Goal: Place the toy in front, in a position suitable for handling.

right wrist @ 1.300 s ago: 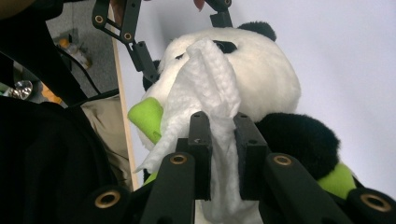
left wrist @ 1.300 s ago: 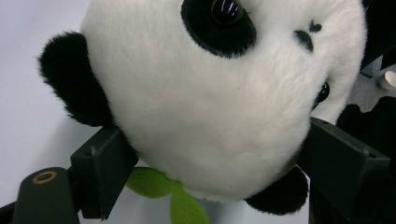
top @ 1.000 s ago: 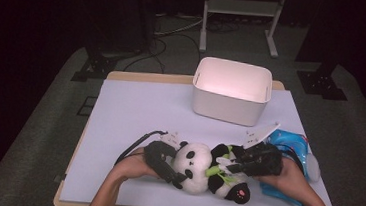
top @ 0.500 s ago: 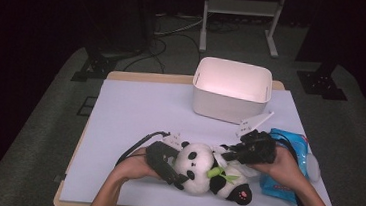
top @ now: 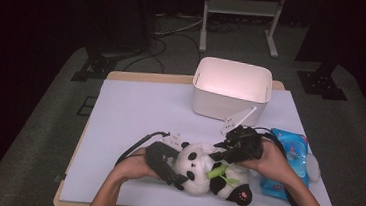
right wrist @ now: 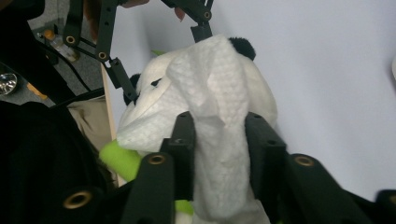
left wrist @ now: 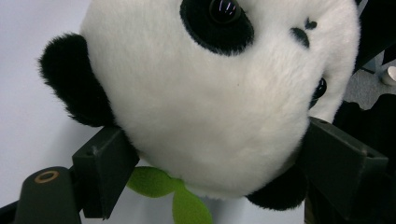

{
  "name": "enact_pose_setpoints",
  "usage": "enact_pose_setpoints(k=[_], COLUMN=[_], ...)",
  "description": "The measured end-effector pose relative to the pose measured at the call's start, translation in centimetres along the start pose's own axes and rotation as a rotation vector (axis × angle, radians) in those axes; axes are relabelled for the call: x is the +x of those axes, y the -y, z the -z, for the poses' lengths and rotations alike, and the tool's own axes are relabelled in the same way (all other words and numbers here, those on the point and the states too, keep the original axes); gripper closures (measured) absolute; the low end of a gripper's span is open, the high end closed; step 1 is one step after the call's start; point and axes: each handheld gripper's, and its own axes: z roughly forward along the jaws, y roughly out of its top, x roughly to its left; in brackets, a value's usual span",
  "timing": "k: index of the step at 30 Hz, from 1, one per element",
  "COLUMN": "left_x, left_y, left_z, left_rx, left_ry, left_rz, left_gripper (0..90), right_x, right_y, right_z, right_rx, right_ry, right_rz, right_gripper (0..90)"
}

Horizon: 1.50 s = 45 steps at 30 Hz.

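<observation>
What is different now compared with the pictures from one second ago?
The right gripper, with a white wipe between its jaws, moved from the panda's belly toward its head; its jaws have just been opening. The left gripper stayed clamped on the panda's head. The white bin and blue wipes pack did not move.

Overhead light brightens the table (top: 135,109) while the surroundings stay dark; close-up gripper views look soft.
</observation>
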Motion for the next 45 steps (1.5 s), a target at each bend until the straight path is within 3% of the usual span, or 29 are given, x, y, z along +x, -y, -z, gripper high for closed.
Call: enact_pose_setpoints(k=[7, 14, 20, 23, 28, 32, 37, 43, 45], left_x=[0.0, 0.0, 0.0, 0.0, -0.1, -0.1, 0.0, -0.1, -0.2], left_y=[0.0, 0.0, 0.0, 0.0, -0.1, -0.1, 0.0, -0.1, -0.3], left_z=[0.0, 0.0, 0.0, 0.0, 0.0, -0.1, -0.1, 0.0, 0.2], left_rx=[0.006, 0.007, 0.008, 0.008, 0.004, 0.008, 0.008, 0.006, -0.028], left_ry=[0.001, 0.001, 0.000, -0.001, 0.002, 0.004, 0.006, 0.000, 0.007], left_rz=[0.001, -0.001, -0.001, -0.002, -0.004, -0.002, 0.005, -0.003, -0.005], left_gripper=[14.5, 14.5, 14.5, 14.5, 14.6, 14.7, 14.7, 15.0, 15.2], right_x=[-0.1, 0.1, 0.5, 0.5, 0.4, 0.7, 1.3, 1.3, 1.3], right_y=[0.7, 1.2, 2.4, 3.8, 4.6, 4.6, 4.1, 2.4, 2.0], right_z=[1.2, 2.4, 3.1, 3.0, 2.4, 1.8, 1.6, 1.3, 1.1], right_rx=[-0.008, -0.018, 0.008, 0.027, 0.031, 0.033, 0.027, 0.018, 0.013], right_ry=[-0.001, 0.016, 0.057, 0.060, 0.057, 0.078, 0.144, 0.108, 0.094], right_rz=[-0.023, -0.013, -0.001, -0.017, -0.040, -0.028, 0.024, 0.042, 0.042], right_gripper=[52.1, 50.2, 55.2, 60.9, 62.5, 64.5, 77.0, 78.9, 79.0])
